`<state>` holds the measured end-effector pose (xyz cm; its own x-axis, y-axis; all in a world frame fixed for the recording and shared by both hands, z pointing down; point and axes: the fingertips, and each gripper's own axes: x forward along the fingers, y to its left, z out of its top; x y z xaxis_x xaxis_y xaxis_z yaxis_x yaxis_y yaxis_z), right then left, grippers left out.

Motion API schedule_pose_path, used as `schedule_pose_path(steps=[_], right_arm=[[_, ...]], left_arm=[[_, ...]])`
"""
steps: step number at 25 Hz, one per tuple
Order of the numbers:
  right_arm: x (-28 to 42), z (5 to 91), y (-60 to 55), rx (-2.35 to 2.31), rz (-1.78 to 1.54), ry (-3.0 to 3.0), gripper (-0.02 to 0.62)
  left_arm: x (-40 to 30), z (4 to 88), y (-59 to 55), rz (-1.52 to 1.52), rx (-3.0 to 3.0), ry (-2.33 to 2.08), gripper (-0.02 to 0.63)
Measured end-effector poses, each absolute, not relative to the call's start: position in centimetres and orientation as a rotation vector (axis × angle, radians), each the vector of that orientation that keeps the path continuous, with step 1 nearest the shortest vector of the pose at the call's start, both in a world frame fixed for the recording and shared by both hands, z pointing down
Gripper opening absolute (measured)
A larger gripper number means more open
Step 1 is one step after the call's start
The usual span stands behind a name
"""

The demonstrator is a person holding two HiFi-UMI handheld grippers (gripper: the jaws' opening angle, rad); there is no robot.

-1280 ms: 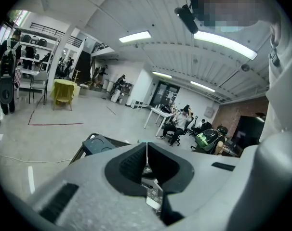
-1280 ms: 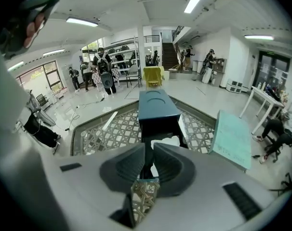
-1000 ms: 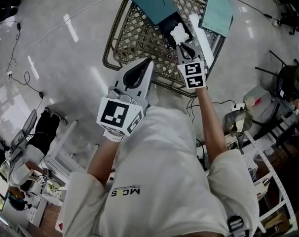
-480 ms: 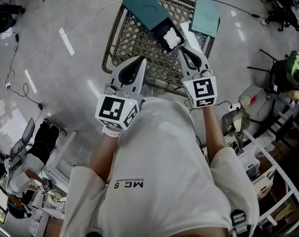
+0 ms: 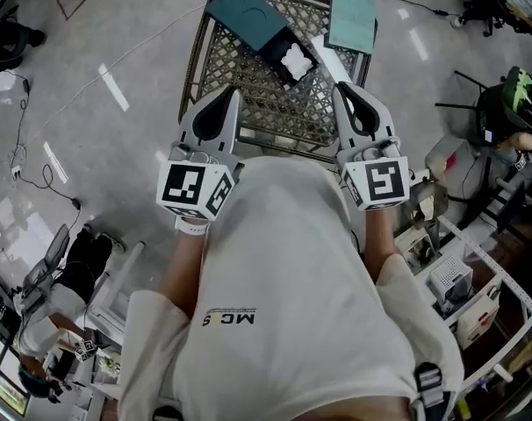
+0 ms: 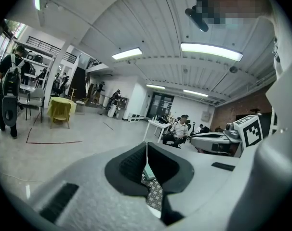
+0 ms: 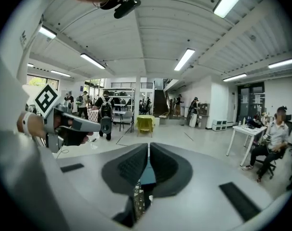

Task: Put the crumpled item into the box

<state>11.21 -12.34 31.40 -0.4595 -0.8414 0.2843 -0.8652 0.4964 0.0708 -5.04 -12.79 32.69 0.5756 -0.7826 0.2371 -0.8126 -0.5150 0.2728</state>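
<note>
The white crumpled item (image 5: pixel 294 60) lies inside the black interior of the open teal box (image 5: pixel 246 17), which sits on the lattice table (image 5: pixel 248 86). Both grippers are held close to the person's chest, short of the table's near edge. My left gripper (image 5: pixel 227 96) is shut with nothing in it, and so is my right gripper (image 5: pixel 345 91), which is well clear of the box. In the left gripper view the left gripper (image 6: pixel 146 146) points up at the ceiling with its jaws pressed together. The right gripper (image 7: pixel 149 146) shows the same in the right gripper view.
A flat teal panel (image 5: pixel 350 19) and a white strip (image 5: pixel 333 60) lie on the table to the right of the box. Chairs (image 5: pixel 503 112) and a white shelf rack (image 5: pixel 477 296) crowd the right side. Cables (image 5: pixel 20 103) run over the floor at left. Several people are in the room.
My right gripper has drawn back from the box toward the body, leaving the crumpled item in it. The left gripper has also pulled back slightly.
</note>
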Motion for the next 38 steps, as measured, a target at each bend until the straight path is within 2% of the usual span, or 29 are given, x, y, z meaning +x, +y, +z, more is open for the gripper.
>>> schedule_pose_path(steps=[8,38], right_arm=[[13.6,31.0,-10.2,1.595,0.163,-2.452,0.029],[15.8,32.9,-11.2,1.553,0.194,-2.489,0.026]], left_arm=[[-4.9,31.9,-12.6,0.117,2.48,-1.284,0.029],[-2.3,32.1,-12.7,0.167,2.493,-1.278,0.028]])
